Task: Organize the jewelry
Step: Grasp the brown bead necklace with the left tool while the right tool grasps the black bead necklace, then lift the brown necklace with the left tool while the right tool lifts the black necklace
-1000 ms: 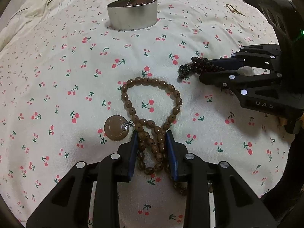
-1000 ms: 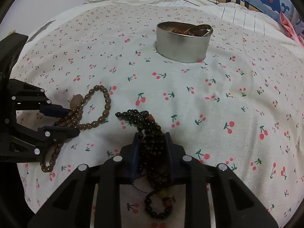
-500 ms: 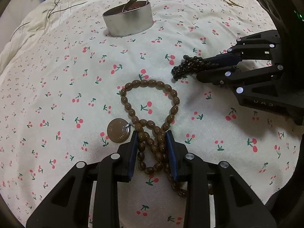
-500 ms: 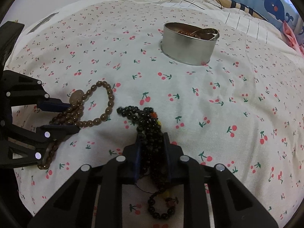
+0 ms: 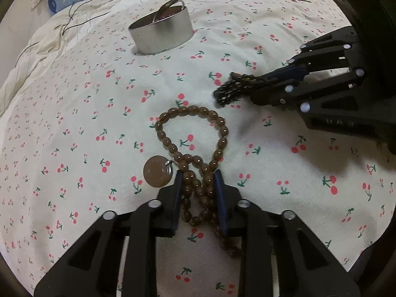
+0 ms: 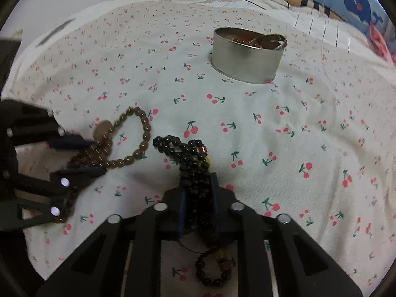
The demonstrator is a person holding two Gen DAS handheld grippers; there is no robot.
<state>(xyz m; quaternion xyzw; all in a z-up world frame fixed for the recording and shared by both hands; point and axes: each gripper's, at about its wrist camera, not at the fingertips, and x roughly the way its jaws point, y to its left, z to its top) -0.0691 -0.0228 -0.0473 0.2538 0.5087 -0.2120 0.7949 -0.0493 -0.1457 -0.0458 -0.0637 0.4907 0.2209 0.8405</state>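
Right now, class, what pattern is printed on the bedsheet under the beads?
Small red cherries with green stems on a white bedsheet; clearest in the left wrist view.

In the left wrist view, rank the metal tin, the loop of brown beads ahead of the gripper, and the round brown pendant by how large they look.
1. Loop of brown beads and metal tin: similar in extent. The tin lies farther away, so I will not rank them.
2. Round brown pendant: clearly smallest.
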